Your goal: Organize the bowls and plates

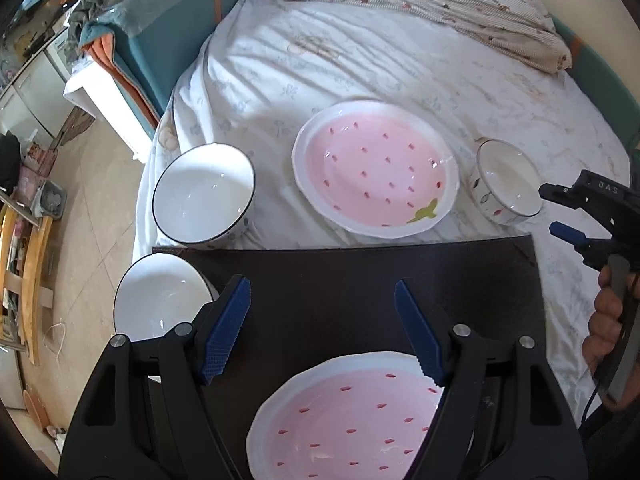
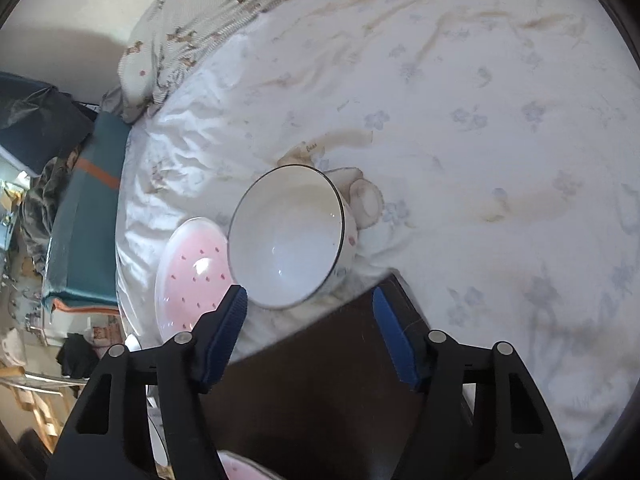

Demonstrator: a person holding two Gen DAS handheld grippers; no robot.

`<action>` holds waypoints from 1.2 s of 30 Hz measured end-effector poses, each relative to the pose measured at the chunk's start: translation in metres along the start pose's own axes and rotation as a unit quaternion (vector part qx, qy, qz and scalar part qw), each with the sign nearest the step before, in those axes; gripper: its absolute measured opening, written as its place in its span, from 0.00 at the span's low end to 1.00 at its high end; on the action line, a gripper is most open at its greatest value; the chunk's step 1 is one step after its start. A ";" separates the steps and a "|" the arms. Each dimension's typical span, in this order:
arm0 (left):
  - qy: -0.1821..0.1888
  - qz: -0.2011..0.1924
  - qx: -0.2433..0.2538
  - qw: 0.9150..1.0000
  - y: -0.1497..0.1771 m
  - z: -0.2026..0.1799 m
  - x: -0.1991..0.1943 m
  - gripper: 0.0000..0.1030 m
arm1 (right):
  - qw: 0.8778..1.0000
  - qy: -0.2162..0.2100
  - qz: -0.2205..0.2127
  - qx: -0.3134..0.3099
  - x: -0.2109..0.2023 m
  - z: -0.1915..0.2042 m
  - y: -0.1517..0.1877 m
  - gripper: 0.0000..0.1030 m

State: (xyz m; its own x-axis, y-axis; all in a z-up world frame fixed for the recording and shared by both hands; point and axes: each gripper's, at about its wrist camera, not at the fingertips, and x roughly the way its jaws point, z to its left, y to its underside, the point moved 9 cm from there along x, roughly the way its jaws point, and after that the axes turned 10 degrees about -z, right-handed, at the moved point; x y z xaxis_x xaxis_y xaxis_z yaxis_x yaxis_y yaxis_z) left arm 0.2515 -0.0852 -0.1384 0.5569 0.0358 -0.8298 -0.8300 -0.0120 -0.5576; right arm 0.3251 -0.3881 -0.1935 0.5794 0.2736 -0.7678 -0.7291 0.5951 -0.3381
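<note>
The left gripper (image 1: 322, 328) hangs with jaws apart, grasping nothing, above a dark rectangular mat (image 1: 360, 280) bearing a near pink strawberry-patterned ceramic plate (image 1: 352, 420). A second such plate (image 1: 374, 168) lies on the white floral bedsheet (image 1: 360, 72) beyond, between a large white black-rimmed bowl (image 1: 204, 192) on the left and a small white bowl (image 2: 288, 236) on the right. The right gripper (image 2: 310, 334) is also released, just short of the small bowl.

3 bowls (image 1: 204, 194) — 2 pink plates (image 1: 376, 168).
</note>
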 end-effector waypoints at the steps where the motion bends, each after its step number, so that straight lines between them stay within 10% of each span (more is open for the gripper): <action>1: -0.001 0.000 -0.002 1.000 0.000 0.003 0.002 0.70 | 1.000 0.001 0.006 0.003 0.005 -0.002 0.000 0.63; 12: 0.029 0.075 -0.143 0.986 -0.032 0.034 0.082 0.67 | 0.993 -0.073 0.096 -0.012 0.041 0.057 0.064 0.61; 24: 0.026 0.078 -0.118 0.990 -0.038 0.034 0.093 0.66 | 0.988 -0.097 0.116 -0.024 0.118 0.084 0.092 0.13; 36: 0.031 0.070 -0.138 0.987 -0.041 0.054 0.093 0.67 | 0.986 -0.077 0.139 -0.051 0.074 0.075 0.110 0.13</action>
State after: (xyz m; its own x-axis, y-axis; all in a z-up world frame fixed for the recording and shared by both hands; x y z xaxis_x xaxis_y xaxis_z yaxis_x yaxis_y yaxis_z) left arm 0.3356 -0.0269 -0.1914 0.4452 -0.0469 -0.8942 -0.8638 -0.2856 -0.4151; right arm 0.3150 -0.2455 -0.2470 0.3951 0.5315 -0.7493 -0.8958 0.4036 -0.1860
